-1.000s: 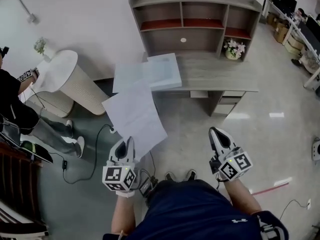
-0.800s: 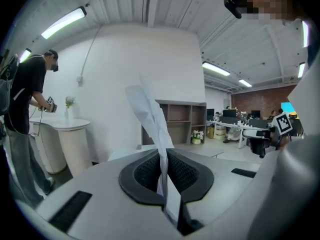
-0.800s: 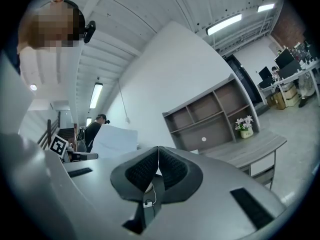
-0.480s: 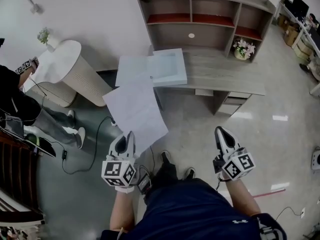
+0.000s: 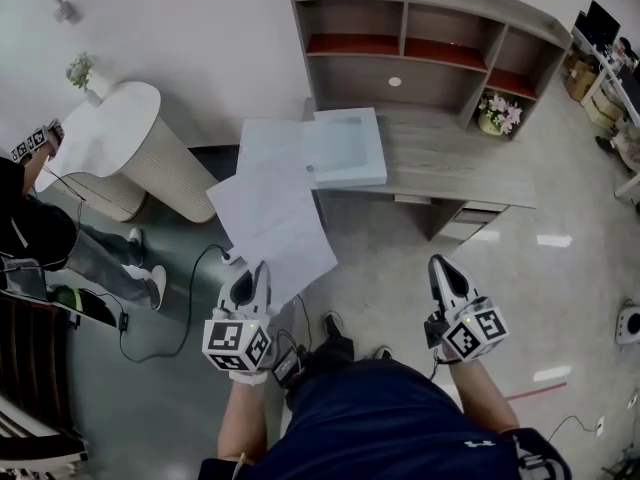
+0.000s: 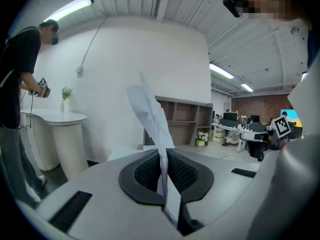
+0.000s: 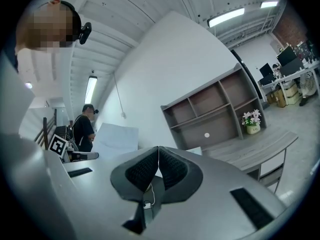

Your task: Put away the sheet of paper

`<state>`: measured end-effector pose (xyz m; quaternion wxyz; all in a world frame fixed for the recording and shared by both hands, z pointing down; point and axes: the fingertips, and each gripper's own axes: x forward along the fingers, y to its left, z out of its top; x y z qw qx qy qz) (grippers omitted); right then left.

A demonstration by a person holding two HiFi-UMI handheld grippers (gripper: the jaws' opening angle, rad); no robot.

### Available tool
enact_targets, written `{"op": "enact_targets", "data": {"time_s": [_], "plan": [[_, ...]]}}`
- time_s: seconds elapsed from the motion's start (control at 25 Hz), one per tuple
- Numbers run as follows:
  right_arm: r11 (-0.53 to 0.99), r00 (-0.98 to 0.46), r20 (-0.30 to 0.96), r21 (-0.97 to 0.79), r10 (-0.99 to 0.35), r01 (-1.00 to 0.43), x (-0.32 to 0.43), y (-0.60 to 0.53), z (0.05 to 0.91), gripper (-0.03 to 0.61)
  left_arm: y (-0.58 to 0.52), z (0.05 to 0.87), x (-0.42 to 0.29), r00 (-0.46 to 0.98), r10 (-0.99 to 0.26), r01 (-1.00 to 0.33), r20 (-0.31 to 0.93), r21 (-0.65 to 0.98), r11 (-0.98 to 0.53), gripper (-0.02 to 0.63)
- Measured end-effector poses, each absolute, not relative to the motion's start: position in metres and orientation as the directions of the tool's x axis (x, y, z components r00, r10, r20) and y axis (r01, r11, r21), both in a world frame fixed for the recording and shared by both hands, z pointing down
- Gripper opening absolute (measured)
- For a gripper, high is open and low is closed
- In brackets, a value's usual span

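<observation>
A white sheet of paper (image 5: 272, 223) hangs in the air in front of me, held by its near corner. My left gripper (image 5: 257, 274) is shut on it; in the left gripper view the sheet (image 6: 150, 109) rises edge-on from between the closed pads (image 6: 162, 159). My right gripper (image 5: 441, 266) is held at the same height to the right, shut and empty (image 7: 158, 154). Beyond the sheet stands a grey desk (image 5: 450, 163) with a shelf unit (image 5: 420, 38). A pale blue flat box (image 5: 345, 148) lies on the desk's left end, over another pale sheet (image 5: 265, 143).
A round white pedestal table (image 5: 120, 138) with a small plant stands at the left. A person in dark clothes (image 5: 35, 243) is at the far left. A black cable (image 5: 190, 298) runs over the floor. A flower pot (image 5: 497, 116) sits in the desk's right corner.
The desk and shelf have shifted right and slightly nearer in the head view as I step forward. The sheet stays gripped in the left gripper; both grippers keep their pose.
</observation>
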<state>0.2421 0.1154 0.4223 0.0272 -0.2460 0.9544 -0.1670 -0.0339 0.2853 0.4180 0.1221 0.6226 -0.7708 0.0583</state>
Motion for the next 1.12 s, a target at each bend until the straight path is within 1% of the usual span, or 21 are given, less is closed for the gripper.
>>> {"op": "enact_targets", "data": {"time_s": [0.36,0.68,1.12], "plan": [[0.795,-0.854,0.062,-0.335,-0.517,-0.506,0.168,0.095,0.424,0.014,0.247,0.423,-0.112,-0.131,-0.960,-0.983,0.247,0.095,0.159,0.029],[0.764,-0.824,0.076,-0.334,-0.562,-0.552,0.122,0.078,0.418,0.014,0.224,0.428,-0.168,-0.084,-0.965,-0.987,0.248,0.110,0.115,0.029],[0.751,-0.818,0.110,-0.342,-0.564,-0.564,0.091,0.039,0.434,0.014,0.180,0.445,-0.199,-0.063,-0.958,-0.986,0.281,0.131,0.104,0.029]]}}
